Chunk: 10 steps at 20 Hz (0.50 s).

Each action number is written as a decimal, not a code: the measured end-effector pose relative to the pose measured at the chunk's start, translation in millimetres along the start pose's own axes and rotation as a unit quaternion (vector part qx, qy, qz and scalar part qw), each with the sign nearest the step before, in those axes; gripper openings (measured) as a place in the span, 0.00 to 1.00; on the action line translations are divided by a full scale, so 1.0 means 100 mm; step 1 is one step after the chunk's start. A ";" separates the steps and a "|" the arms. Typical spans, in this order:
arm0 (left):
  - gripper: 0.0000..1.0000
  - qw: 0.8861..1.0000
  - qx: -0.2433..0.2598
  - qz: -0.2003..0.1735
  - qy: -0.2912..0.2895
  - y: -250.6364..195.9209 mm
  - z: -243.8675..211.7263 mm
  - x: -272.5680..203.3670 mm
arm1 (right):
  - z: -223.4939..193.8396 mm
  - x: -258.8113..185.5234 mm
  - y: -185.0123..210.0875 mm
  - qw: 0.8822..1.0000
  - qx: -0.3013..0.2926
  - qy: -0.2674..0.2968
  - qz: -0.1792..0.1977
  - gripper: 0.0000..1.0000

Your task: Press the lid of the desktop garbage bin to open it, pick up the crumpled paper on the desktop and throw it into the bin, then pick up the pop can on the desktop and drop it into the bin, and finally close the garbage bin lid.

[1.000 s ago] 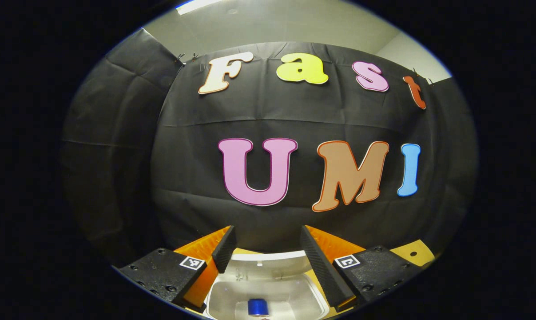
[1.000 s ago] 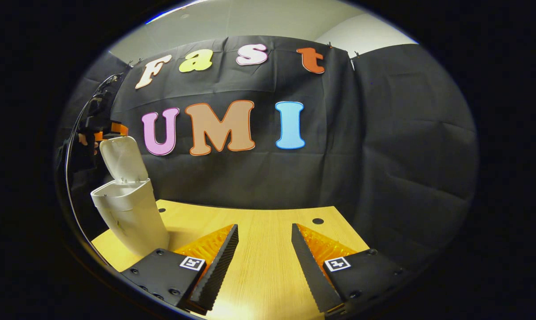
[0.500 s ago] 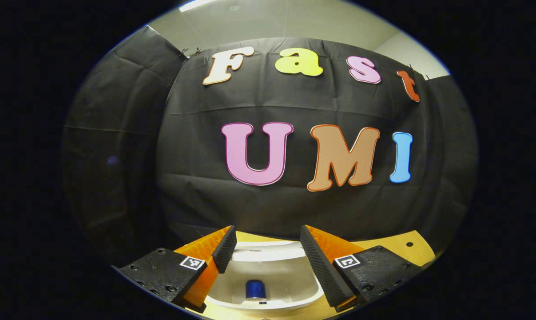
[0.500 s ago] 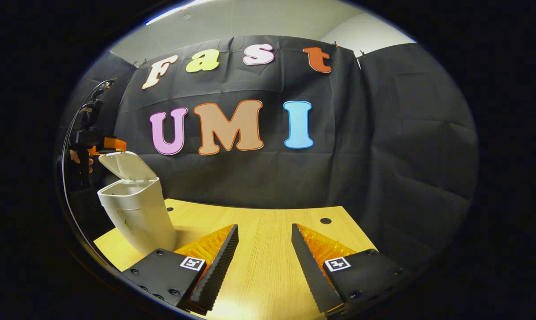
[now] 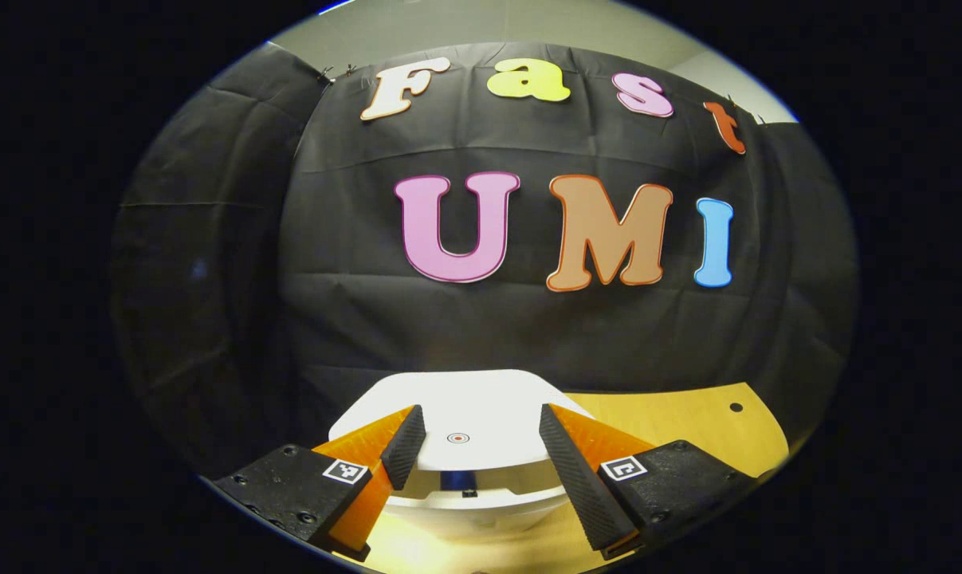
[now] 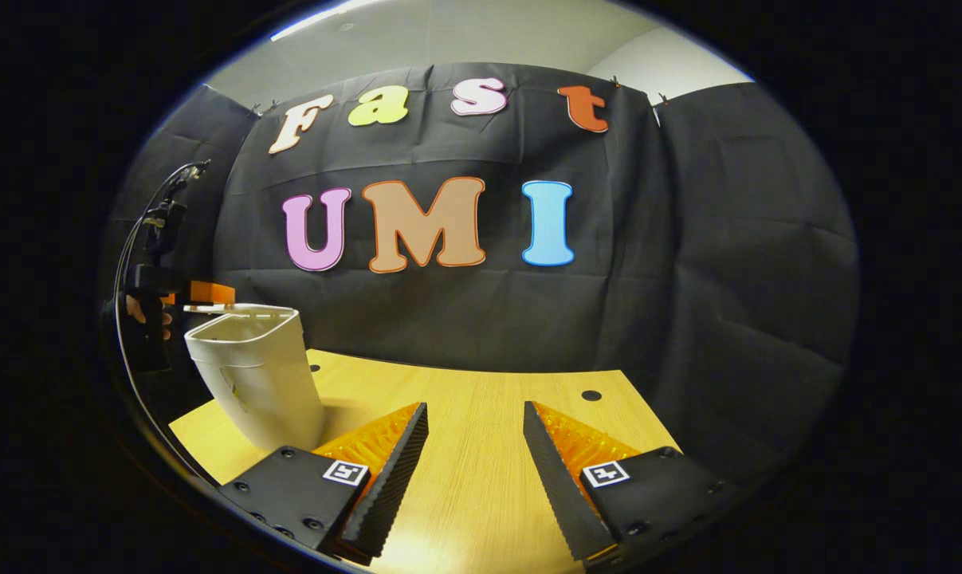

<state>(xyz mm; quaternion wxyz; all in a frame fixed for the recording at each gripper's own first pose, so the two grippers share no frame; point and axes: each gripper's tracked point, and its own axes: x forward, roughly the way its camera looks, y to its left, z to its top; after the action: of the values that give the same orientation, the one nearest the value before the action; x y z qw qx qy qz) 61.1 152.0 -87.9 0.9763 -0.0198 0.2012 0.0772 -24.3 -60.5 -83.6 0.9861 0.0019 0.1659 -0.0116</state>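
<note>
On the counter (image 6: 481,446), toward its left edge as the right gripper view shows it, stands the garbage bin (image 6: 257,383), a pale plastic tub narrowing toward its base. Its lid (image 5: 457,414) lies nearly flat over the mouth, with a thin gap left at the near rim, so I judge the closing step to be almost done but not latched. Through that gap a blue bit of the pop can (image 5: 457,479) shows inside the bin; the crumpled paper cannot be made out.

Over the lid hangs the left gripper (image 5: 473,446), fingers spread wide and holding nothing, one to either side of a small round mark (image 5: 457,438) on the lid top. Whether a fingertip touches the plastic I cannot tell. In the right gripper view that gripper (image 6: 206,292) sits at the bin's far left rim, a hand (image 6: 142,312) behind it.

The right gripper (image 6: 469,470) hovers above the counter's near middle, well apart from the bin, also spread and empty.

The lid looks thin, stiff and smooth, and the bin light enough to tip or slide. A pinch would likely slip; a straight downward press on the flat top near the mark, over the bin's own footing, seems safest.
</note>
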 end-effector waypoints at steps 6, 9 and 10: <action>0.90 0.999 0.003 0.003 0.035 0.01 -0.36 0.02 | 0.00 0.03 0.00 1.000 -0.010 0.003 0.005 0.82; 0.92 1.000 0.021 -0.005 0.010 -0.05 -0.39 0.00 | -0.07 0.08 0.00 1.000 -0.008 0.016 0.010 0.87; 0.92 1.000 0.013 -0.011 0.009 -0.04 -0.42 0.02 | -0.11 0.10 0.00 1.000 -0.006 0.020 0.011 0.82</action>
<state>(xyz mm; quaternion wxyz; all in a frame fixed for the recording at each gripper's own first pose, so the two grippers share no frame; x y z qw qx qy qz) 47.4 146.0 -127.7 0.9755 -0.0103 0.2103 0.0638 -18.5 -60.2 -97.6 0.9826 -0.0018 0.1855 0.0007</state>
